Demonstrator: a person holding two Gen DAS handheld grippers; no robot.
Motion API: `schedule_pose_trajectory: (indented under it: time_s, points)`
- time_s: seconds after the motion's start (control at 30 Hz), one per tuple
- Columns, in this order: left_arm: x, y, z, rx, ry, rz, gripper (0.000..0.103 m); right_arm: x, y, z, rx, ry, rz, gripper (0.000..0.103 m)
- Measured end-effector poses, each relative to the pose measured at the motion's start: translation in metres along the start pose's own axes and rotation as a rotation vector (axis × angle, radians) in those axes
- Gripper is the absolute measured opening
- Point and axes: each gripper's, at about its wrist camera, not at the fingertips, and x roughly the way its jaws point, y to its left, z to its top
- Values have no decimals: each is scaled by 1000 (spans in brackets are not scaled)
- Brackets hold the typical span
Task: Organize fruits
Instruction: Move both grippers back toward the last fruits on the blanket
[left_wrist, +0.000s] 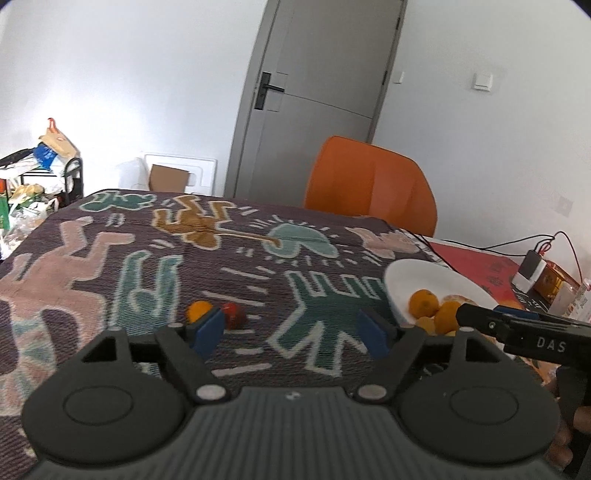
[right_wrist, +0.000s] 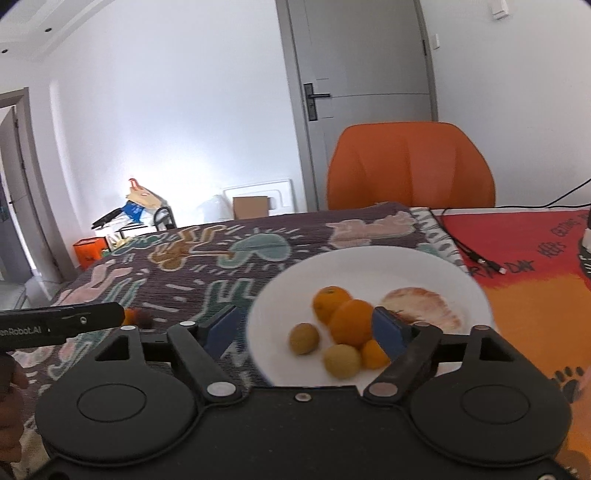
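Note:
A white plate (right_wrist: 369, 258) on the patterned cloth holds two oranges (right_wrist: 349, 321), a smaller orange fruit (right_wrist: 373, 354), two yellowish fruits (right_wrist: 341, 360) and a peeled pale fruit (right_wrist: 424, 306). The plate also shows at the right of the left wrist view (left_wrist: 424, 275). My right gripper (right_wrist: 308, 332) is open and empty, just above the plate's near side. My left gripper (left_wrist: 295, 328) is open and empty above the cloth. A small orange (left_wrist: 197, 310) and a red fruit (left_wrist: 234, 314) lie on the cloth just beyond its left finger.
An orange chair (left_wrist: 369, 184) stands behind the table. A red-orange mat (right_wrist: 535, 277) with cables (right_wrist: 476, 254) lies right of the plate. A charger and box (left_wrist: 543, 273) sit at the far right. Clutter and a cardboard box (left_wrist: 168, 177) stand on the floor by the wall.

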Motion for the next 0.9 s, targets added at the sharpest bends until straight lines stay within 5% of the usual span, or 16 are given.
schedule_pose_trajectory:
  time_s: [0.47, 0.9]
  points:
    - [-15, 30, -3, -21, -23, 35, 78, 6, 35, -2, -25, 7, 69, 84]
    - [-11, 53, -3, -25, -26, 62, 77, 19, 64, 0, -61, 28, 127, 103]
